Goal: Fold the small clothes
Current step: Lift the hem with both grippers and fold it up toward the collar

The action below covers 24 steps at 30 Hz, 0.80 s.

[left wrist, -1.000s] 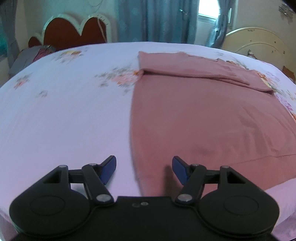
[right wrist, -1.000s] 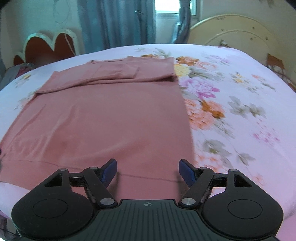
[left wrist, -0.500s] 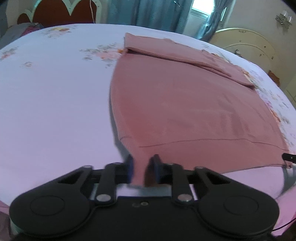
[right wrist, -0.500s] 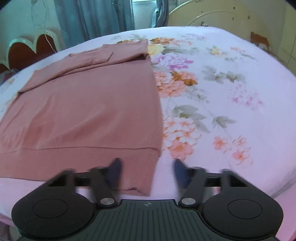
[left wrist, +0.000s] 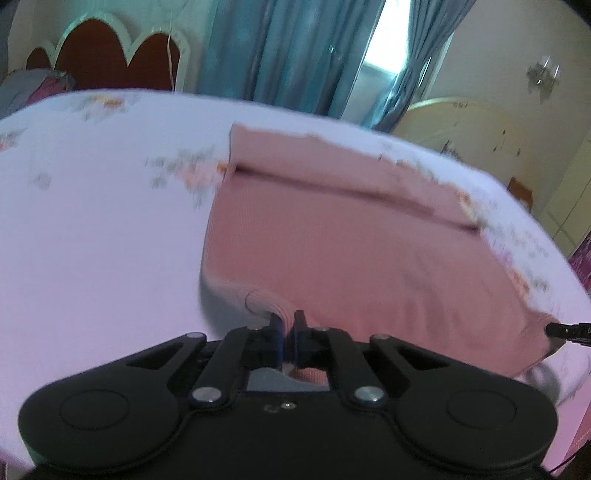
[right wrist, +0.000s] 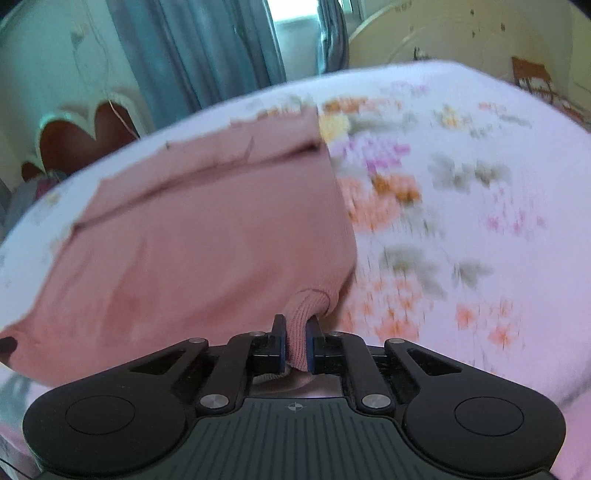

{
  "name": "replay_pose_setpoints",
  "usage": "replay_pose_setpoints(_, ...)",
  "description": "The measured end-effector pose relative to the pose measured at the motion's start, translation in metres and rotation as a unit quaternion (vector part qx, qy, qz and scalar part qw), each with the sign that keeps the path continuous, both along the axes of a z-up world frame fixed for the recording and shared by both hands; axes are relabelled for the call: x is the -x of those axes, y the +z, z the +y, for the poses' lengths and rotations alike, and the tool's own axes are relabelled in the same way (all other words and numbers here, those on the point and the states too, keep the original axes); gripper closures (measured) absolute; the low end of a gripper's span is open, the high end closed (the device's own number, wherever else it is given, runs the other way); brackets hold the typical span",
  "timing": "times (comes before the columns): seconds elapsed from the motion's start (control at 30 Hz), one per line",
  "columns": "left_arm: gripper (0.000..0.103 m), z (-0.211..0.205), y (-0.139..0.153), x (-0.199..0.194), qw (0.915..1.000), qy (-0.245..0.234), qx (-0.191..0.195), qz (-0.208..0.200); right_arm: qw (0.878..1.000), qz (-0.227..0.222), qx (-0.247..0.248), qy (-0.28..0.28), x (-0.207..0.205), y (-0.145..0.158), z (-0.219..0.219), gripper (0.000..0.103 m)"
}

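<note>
Left gripper (left wrist: 287,338), a black two-finger tool with blue pads, is clenched on the near left hem corner of a dusty-pink ribbed knit garment (left wrist: 354,254), and the pinched corner is raised off the bed. Right gripper (right wrist: 295,343), of the same make, is clenched on the near right hem corner of the garment (right wrist: 207,236), with ribbed cloth bunched between its pads. Both point forward across the bed, low over its near edge.

Beyond the lifted hem, the garment lies flat on a pale lilac bedsheet (left wrist: 99,236) printed with orange, purple and green flowers (right wrist: 391,192), its far end folded over into a band. Past the far edge of the bed stand a red scalloped headboard with a pale rim (left wrist: 99,55), teal curtains (left wrist: 291,51) around a bright window, and a cream rounded board (right wrist: 436,33). Both views are blurred.
</note>
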<state>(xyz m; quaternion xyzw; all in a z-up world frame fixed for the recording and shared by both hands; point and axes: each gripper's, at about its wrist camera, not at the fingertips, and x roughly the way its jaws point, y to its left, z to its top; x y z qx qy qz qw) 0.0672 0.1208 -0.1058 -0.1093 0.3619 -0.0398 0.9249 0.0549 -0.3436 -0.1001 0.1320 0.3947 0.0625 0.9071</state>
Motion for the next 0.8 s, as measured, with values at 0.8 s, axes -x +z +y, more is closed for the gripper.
replay_pose_setpoints(0.8, 0.099, 0.000, 0.048, -0.264, 0.9948, 0.057, -0.010, -0.084, 0.996, -0.071, -0.038, -0.030, -0.289, 0.041, 0.001, 0.094)
